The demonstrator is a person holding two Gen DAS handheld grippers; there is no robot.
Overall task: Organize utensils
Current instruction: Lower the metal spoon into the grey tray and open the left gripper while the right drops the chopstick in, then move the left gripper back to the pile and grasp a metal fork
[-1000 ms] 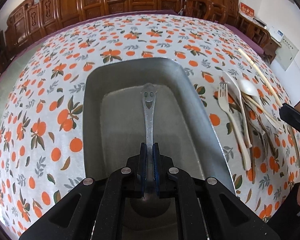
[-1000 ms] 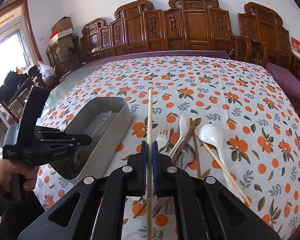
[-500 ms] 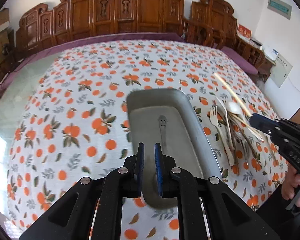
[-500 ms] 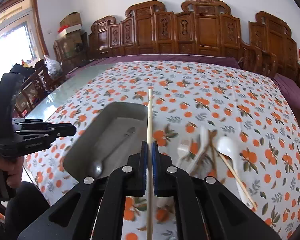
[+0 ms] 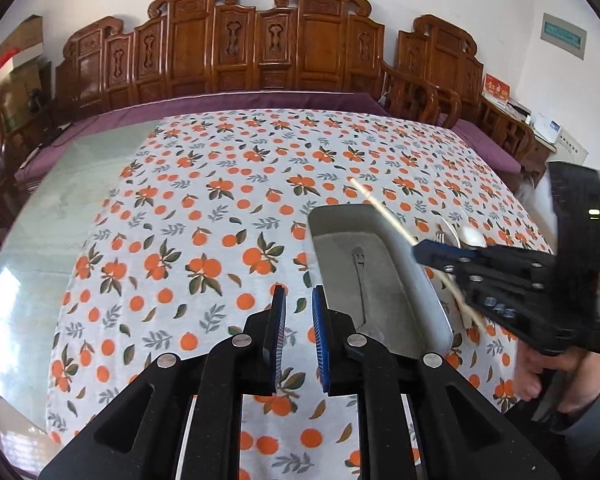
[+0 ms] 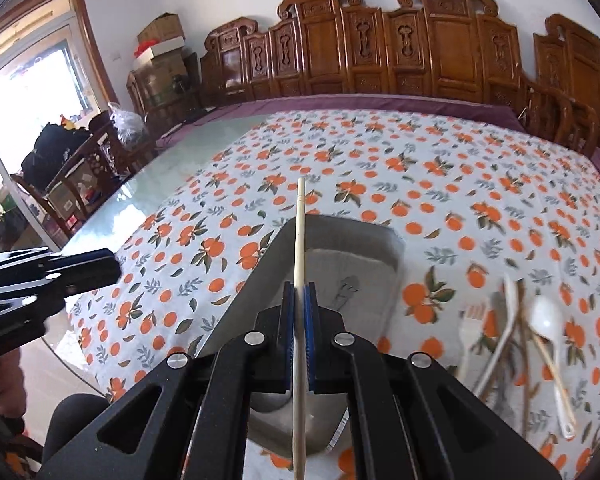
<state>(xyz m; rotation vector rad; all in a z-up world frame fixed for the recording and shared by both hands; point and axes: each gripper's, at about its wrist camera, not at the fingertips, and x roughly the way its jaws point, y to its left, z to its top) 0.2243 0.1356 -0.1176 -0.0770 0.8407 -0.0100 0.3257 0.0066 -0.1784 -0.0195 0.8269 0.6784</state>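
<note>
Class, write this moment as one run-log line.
left gripper: opening, empty | right gripper: shut on chopstick over tray | spoon: in tray

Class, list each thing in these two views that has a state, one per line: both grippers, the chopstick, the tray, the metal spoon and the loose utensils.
Left gripper: fingers opening, nothing between them.
Right gripper: shut on the chopstick.
Chopstick: held, over the tray.
Tray: on the table, holding one spoon.
Metal spoon: lying flat in the tray.
Loose utensils: piled on the cloth beside the tray.
</note>
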